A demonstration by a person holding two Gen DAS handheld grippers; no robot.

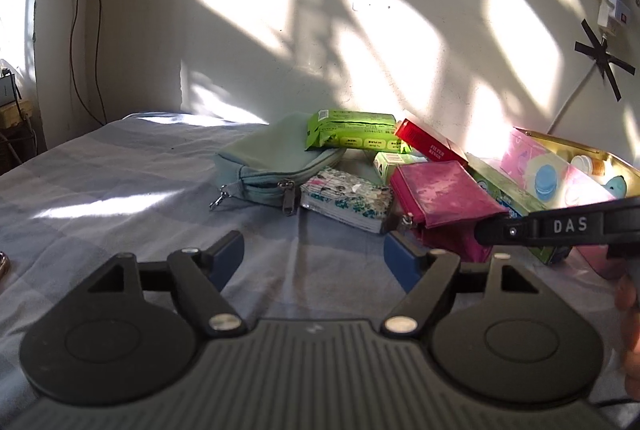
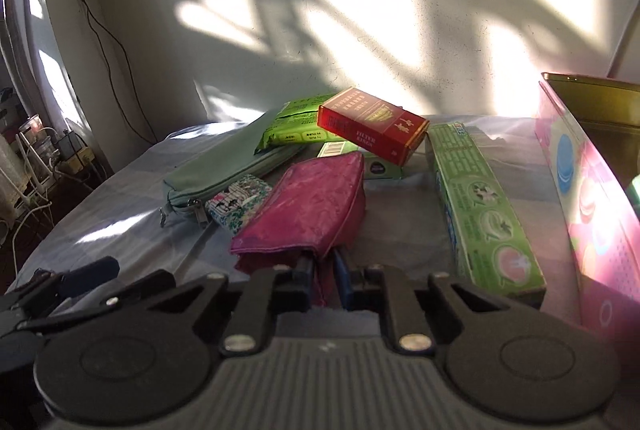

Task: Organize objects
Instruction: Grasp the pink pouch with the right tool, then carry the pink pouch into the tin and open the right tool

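Note:
A magenta zip pouch (image 2: 312,205) lies on the blue-grey bed sheet (image 2: 132,213). My right gripper (image 2: 324,262) is shut on its near edge, the fabric pinched between the blue pads. In the left wrist view the same pouch (image 1: 440,189) shows with the right gripper's black frame reaching in from the right. My left gripper (image 1: 313,246) stands open above bare sheet, short of the pile, with nothing between its fingers. Around the pouch lie a teal pouch (image 2: 224,169), a floral tissue packet (image 2: 240,201), a green wipes pack (image 2: 292,121) and a red carton (image 2: 372,125).
A long green toothpaste box (image 2: 480,205) lies right of the pouch. Beyond it stands an open pink tin (image 2: 588,181) with small items inside. A pale green box (image 2: 380,165) sits under the red carton. The wall is close behind; cables hang at the left.

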